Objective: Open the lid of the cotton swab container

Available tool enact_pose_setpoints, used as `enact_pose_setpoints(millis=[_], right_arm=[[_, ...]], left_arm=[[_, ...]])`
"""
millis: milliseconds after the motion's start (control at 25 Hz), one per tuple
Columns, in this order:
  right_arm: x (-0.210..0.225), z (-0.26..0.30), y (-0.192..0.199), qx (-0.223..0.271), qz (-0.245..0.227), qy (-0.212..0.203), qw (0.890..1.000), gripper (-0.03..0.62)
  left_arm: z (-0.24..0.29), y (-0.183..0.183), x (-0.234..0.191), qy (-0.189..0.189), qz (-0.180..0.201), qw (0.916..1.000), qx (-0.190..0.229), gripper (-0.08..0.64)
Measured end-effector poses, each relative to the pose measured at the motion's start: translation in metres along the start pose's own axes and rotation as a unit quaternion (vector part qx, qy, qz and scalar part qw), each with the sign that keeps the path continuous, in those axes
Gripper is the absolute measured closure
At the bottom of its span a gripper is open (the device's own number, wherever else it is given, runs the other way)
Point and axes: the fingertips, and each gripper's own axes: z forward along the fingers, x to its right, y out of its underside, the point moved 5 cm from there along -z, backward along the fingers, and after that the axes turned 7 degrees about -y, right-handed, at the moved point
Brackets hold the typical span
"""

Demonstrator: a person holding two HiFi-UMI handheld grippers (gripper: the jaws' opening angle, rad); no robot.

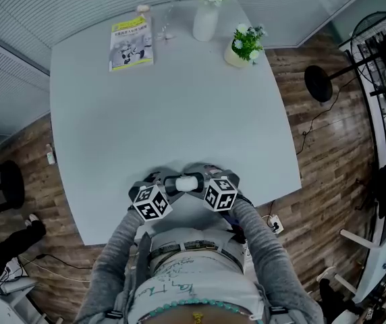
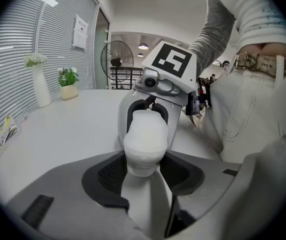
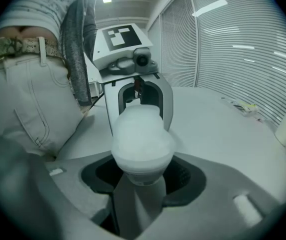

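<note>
**A:** Head view first. Where is the cotton swab container?

**B:** At the middle of the table's near edge, lying crosswise just in front of the person. The left tongs pinch 1 end and the right tongs pinch the other. Whether it rests on the table or hangs just above it, I cannot tell.

**A:** And the left gripper view?

**B:** The left tongs are closed on the nearer end of the container, dark pads against its sides. The right tongs grip the far end, facing them.

**A:** The right gripper view?

**B:** The mirror of that. The right tongs pinch the rounded white end of the container, with the left tongs on the opposite end.

**A:** So which step is this?

**B:** I judge both grips are made and the lid is still on, since no gap shows. I cannot tell which end is the lid. Next, 1 pair of tongs should hold the body steady while the other twists or pulls straight along the container, gripping firmly so the smooth plastic doesn't slip.
</note>
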Motion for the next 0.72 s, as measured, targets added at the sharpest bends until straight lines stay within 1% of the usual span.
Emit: enact_pose_setpoints(millis=[200, 720], right_arm=[[-0.004, -0.003, -0.003, -0.007, -0.013, -0.004, 1.0, 0.371], [-0.015, -0.029, -0.03, 0.009, -0.046, -0.009, 0.999, 0.371]], left_arm=[[-0.004, -0.002, 0.004, -0.004, -0.003, 1.0, -0.003, 0.36], [-0.035, -0.025, 0.012, -0.029, -0.02, 0.9992, 0.019, 0.36]])
